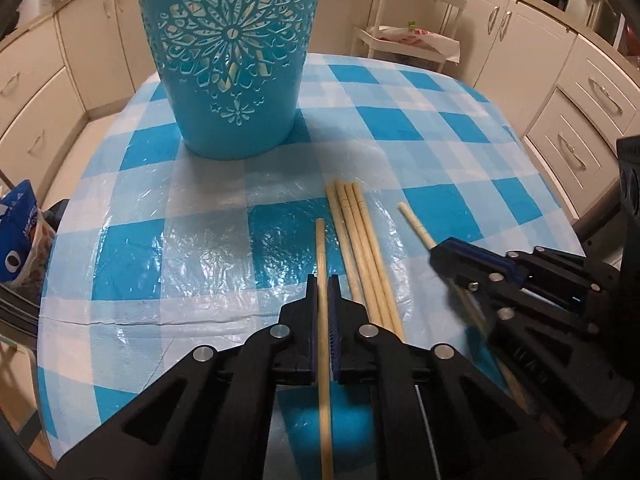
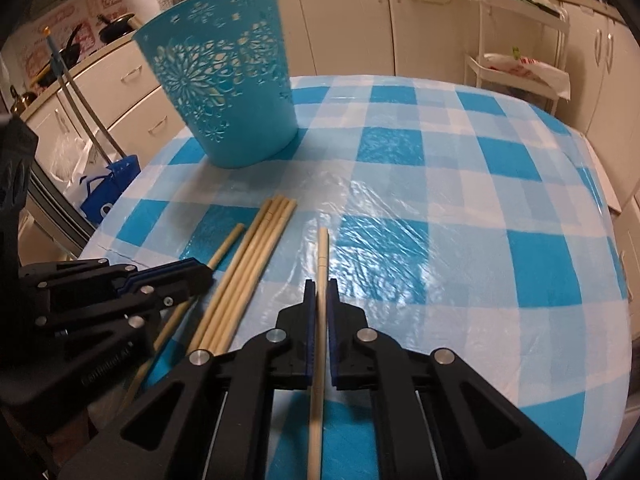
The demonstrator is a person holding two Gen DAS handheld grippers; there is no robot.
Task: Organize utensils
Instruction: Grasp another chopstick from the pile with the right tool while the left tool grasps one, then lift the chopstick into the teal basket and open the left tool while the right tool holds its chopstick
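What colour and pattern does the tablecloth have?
The tablecloth has blue and white checks, shown best in the right wrist view.

Warm dim indoor light, glare on tablecloth (image 1: 208, 236), fisheye warp w/ dark corners.

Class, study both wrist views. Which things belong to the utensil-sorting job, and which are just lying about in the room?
Belonging to the job:
- left tongs, shut on a chopstick
- right tongs, shut on another chopstick
- four loose chopsticks on the checked tablecloth
- blue cut-out basket

Just lying about:
- white shelf trolley
- blue bag
- cream cabinets
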